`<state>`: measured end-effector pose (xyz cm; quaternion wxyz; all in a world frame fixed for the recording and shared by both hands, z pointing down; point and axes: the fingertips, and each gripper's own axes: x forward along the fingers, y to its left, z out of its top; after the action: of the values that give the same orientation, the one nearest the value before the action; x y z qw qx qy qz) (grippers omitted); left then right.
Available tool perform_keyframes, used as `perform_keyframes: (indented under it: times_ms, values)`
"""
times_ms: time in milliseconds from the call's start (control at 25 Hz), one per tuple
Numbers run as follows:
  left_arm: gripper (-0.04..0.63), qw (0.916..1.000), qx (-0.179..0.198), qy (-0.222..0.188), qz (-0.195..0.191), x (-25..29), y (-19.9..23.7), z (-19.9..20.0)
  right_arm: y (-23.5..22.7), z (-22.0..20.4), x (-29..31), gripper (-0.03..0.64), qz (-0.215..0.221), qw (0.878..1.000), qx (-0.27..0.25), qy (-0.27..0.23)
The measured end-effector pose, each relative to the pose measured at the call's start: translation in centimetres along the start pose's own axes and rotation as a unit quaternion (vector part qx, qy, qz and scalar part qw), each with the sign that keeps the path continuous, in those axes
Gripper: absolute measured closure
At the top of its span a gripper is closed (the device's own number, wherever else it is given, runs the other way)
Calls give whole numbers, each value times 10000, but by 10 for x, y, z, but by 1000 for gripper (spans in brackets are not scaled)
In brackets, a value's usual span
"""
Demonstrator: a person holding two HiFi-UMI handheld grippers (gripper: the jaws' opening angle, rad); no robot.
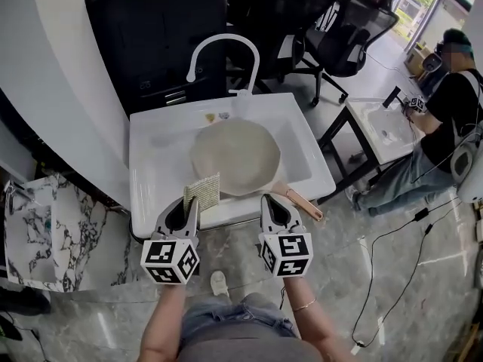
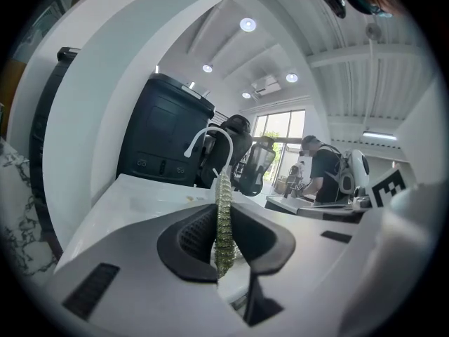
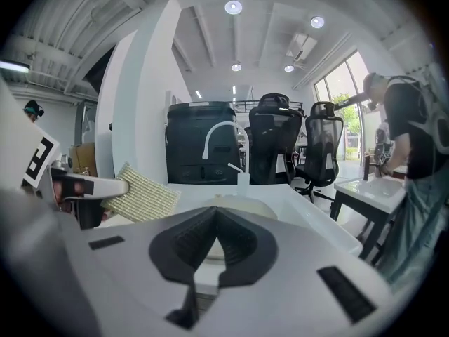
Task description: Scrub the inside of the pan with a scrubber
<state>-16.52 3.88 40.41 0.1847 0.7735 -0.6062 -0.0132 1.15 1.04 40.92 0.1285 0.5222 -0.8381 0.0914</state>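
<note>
The scrubber (image 1: pixel 202 191) is a thin, square pad of coarse, yellow-green weave. The left gripper (image 1: pixel 190 204) has it pinched between its ribbed black pads. In the left gripper view the pad stands upright and edge-on, a knobbly strip that runs up past the jaw tips. In the right gripper view it shows off to the left as a flat, ridged square.

The pan (image 1: pixel 235 157) lies in the sink (image 1: pixel 151 164), just ahead of both pairs of jaws. It is round, shallow and pale cream, with a dull, matt inside. Its handle (image 1: pixel 300 200) is a light, wood-toned stick with a rounded end. It slants out over the sink's front rim, just right of the right gripper's tips. From the head view the scrubber's top edge overlaps the pan's near left rim, but I can't tell whether the two touch.

The right gripper (image 1: pixel 276 204) is clenched on nothing. Its pads meet at the tips, with only the pan's pale rim showing beyond them.

The sink is a smooth white rectangular basin with rounded corners. A slim white faucet (image 1: pixel 223 45) arches over its far side, beyond the jaws. Behind that stands a black cabinet (image 1: pixel 158 36), with black mesh chairs (image 1: pixel 351 32) to its right. Far off to the right, a person (image 1: pixel 445 104) sits at another white basin.
</note>
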Motion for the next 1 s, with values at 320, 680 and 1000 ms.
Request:
perform_keyframes:
  times_ms: [320,680,1000]
  values:
    - [529,9997,-209,62,-92,29,18,1,-11,0,21,607,-233,9996,-67,160]
    - [529,9992,-203,332,-77,67,20,-4,-32,7,56,607,-234,9996,15,174]
    - [529,9981,-171,557,-222,122,1,-6,-63,11,86,607,-230,9993,90,263]
